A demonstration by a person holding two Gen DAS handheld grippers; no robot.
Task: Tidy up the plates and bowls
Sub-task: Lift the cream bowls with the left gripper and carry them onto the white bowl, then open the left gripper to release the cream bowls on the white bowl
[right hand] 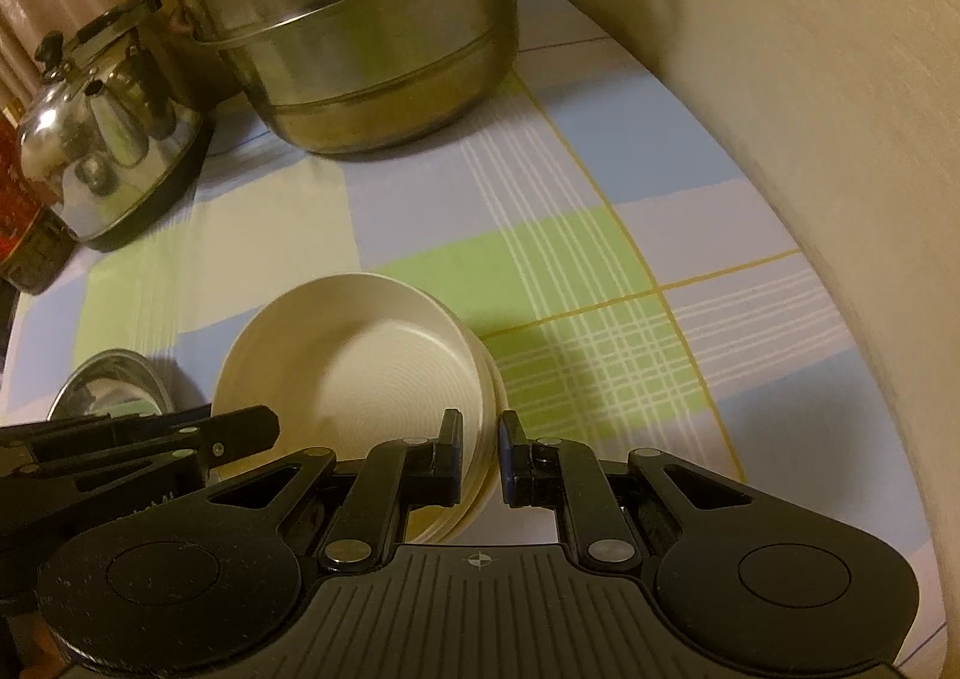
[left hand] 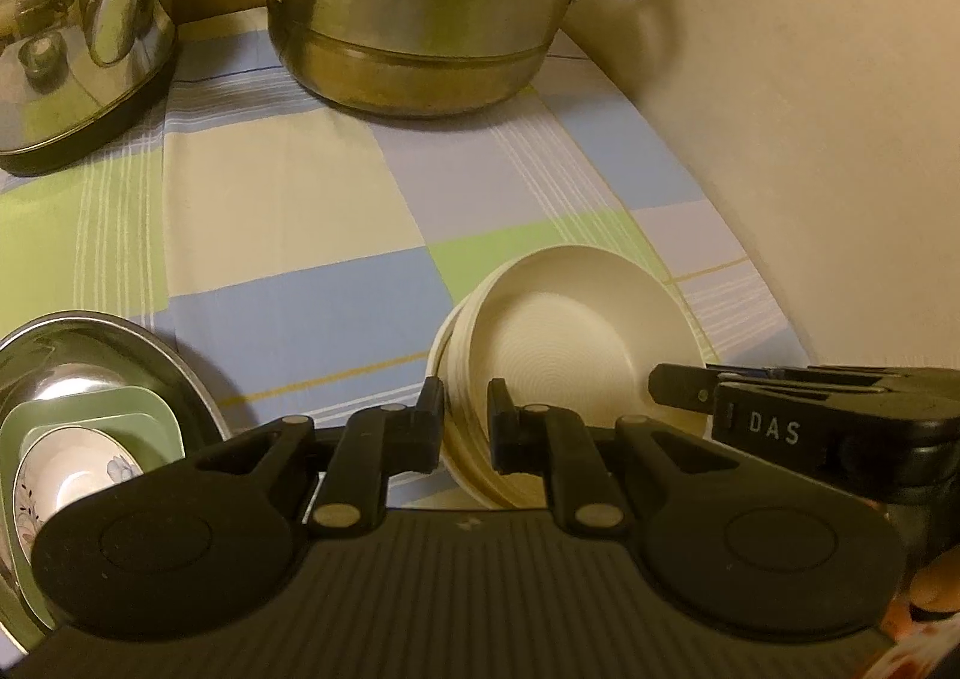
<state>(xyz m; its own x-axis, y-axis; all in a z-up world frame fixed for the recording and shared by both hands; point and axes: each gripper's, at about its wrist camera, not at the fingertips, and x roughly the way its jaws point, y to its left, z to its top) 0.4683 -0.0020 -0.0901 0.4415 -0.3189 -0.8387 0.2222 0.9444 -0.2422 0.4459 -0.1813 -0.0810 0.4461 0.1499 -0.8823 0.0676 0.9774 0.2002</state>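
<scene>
A stack of cream ribbed bowls (left hand: pixel 558 331) is tilted above the checked tablecloth (left hand: pixel 300 235). My left gripper (left hand: pixel 467 421) is shut on the stack's left rim. My right gripper (right hand: pixel 481 451) is shut on its right rim; the stack also shows in the right wrist view (right hand: pixel 360 355). The right gripper enters the left wrist view from the right (left hand: pixel 690 388). At lower left a steel bowl (left hand: pixel 90 343) holds a green square dish (left hand: pixel 102 415) and a floral bowl (left hand: pixel 66 469).
A large steel steamer pot (left hand: pixel 432 6) stands at the back centre and a steel kettle (left hand: pixel 72 30) at back left. A cream wall (left hand: pixel 810 138) runs along the table's right edge. A dark red-labelled container (right hand: pixel 24 217) stands left of the kettle.
</scene>
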